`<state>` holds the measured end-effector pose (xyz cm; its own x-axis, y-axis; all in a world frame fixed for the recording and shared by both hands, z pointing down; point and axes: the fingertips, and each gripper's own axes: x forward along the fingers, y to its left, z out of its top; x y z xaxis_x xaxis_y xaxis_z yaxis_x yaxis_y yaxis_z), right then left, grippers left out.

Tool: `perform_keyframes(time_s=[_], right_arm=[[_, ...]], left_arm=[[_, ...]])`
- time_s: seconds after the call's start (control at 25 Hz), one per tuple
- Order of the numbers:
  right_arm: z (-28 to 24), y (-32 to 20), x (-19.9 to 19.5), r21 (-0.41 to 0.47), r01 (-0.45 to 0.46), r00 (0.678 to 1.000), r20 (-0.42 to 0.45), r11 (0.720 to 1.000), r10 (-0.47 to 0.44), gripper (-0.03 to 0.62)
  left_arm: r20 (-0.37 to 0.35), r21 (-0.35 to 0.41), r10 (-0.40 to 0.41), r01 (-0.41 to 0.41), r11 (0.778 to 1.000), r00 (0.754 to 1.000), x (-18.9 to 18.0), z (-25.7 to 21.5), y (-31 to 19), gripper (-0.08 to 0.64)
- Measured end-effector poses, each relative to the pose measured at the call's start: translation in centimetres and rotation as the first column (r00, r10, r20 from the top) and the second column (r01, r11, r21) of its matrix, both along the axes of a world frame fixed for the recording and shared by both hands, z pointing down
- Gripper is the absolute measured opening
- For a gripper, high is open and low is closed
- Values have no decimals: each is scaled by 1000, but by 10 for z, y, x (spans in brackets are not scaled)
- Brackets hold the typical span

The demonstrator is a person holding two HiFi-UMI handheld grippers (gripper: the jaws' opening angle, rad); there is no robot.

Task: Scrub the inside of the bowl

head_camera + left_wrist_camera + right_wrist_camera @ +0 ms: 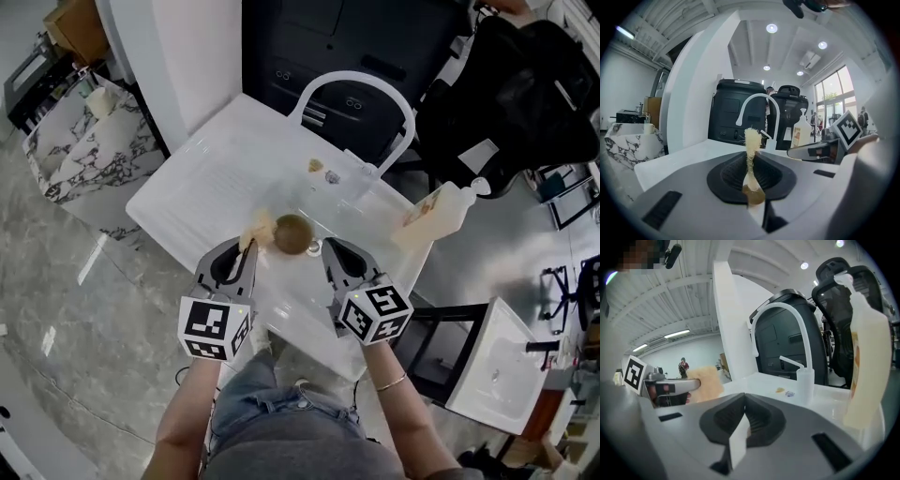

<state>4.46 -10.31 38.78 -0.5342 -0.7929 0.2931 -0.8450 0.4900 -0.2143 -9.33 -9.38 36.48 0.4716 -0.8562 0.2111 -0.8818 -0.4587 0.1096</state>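
1. Two grippers sit low over the white table (211, 178). The left gripper (246, 253) has its jaws clamped on a pale, fibrous scrubber (258, 228). The right gripper (330, 251) has its jaws pressed together with nothing between them.
2. The bowl (293, 234), small and brown, stands on the table between the two gripper tips. The scrubber is just at its 9 o'clock and the right gripper is near its 4 o'clock.
3. To scrub well, I judge the scrubber should tip over the rim from 9 o'clock, reach the bottom, then circle round the inner wall. So small a bowl will likely slide, so the closed right gripper could brace its outer wall at 3 o'clock.
4. The bowl's inside is only a dark blur in the head view, so any dirt there goes unseen. Neither gripper view shows the bowl, which lies below their sight. Whether the right gripper touches the bowl cannot be told.
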Motion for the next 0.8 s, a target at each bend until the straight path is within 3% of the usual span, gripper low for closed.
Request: perform_keyframes(time_s=[0.36,0.8], right_arm=[[33,-49,-11,-72,-42,996,-82,997,36,11],[99,-84,-13,-187,18,981,-188,982,-54,11]], left_arm=[[-31,-48,63,-64,997,998,-6,19,-49,37],[-8,-103,95,-95,990,995,8,47,-78,37]])
